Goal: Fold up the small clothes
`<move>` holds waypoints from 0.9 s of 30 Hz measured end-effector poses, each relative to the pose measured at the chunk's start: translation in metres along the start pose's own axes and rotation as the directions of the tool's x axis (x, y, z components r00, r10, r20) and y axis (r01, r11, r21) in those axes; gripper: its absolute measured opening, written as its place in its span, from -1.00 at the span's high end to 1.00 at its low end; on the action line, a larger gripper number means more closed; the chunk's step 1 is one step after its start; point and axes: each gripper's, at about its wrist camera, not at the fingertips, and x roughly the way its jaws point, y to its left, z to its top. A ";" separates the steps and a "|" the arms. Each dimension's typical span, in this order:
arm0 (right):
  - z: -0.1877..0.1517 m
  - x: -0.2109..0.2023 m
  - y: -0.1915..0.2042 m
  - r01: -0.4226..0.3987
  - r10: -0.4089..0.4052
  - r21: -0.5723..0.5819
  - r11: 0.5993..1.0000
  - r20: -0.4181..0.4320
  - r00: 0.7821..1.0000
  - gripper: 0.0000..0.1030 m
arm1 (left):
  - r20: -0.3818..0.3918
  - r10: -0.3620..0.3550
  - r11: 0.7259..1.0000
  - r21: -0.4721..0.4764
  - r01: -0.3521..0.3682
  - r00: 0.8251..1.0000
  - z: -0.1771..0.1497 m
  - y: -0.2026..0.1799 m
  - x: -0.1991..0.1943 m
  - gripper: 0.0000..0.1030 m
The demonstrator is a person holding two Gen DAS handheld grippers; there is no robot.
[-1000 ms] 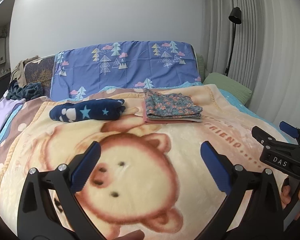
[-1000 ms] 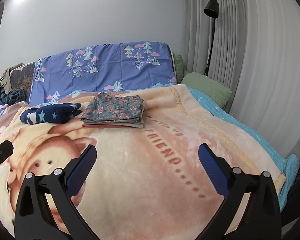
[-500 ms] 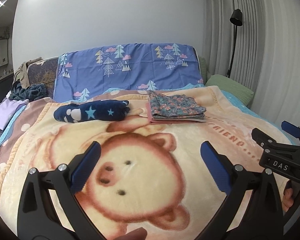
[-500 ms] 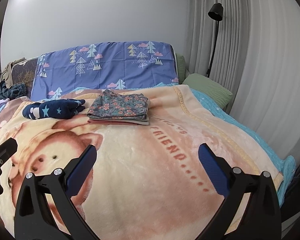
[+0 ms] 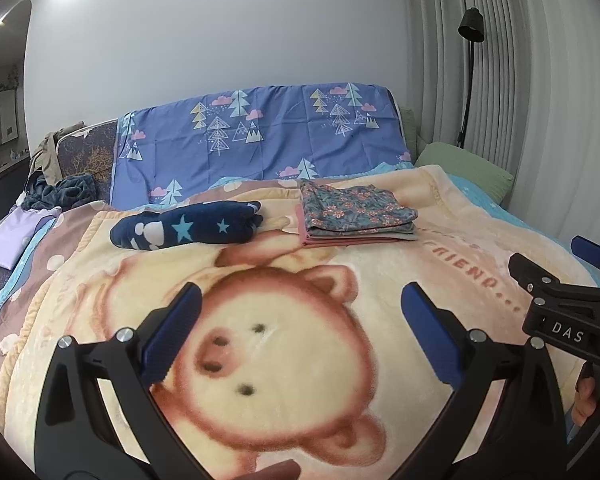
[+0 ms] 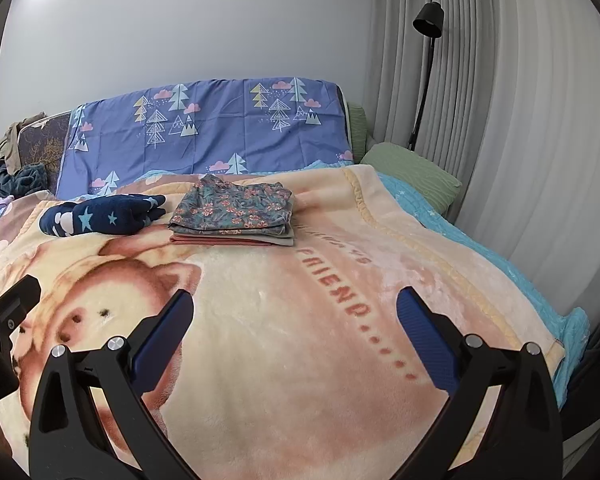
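A neat stack of folded small clothes (image 5: 356, 216), floral piece on top, lies at the far side of the bear blanket (image 5: 284, 360); it also shows in the right wrist view (image 6: 236, 216). A rolled navy garment with stars (image 5: 188, 230) lies left of the stack, also in the right wrist view (image 6: 104, 216). My left gripper (image 5: 300, 328) is open and empty above the bear's face. My right gripper (image 6: 294, 328) is open and empty above the blanket's lettering, and it shows at the right edge of the left wrist view (image 5: 560, 300).
A blue tree-print sheet (image 5: 256, 148) covers the headboard. A green pillow (image 6: 412, 176) lies at the far right beside curtains and a black floor lamp (image 6: 428, 24). Loose clothes (image 5: 60, 192) are piled at the far left. The bed's right edge (image 6: 560, 344) drops off.
Both grippers have drawn back and tilted up slightly, so the stack and the navy garment sit a little lower in view. Both grippers stay open.
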 end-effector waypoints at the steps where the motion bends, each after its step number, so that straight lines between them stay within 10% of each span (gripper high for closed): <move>1: 0.000 0.001 0.000 0.000 0.000 0.000 1.000 -0.001 1.000 -0.97 | 0.001 0.001 1.000 0.003 -0.001 1.000 0.000 0.000 0.001 -0.96; 27: -0.001 0.009 0.005 0.002 -0.002 -0.009 1.000 -0.009 1.000 -0.97 | -0.029 0.007 1.000 0.006 -0.007 1.000 -0.003 0.001 0.014 -0.96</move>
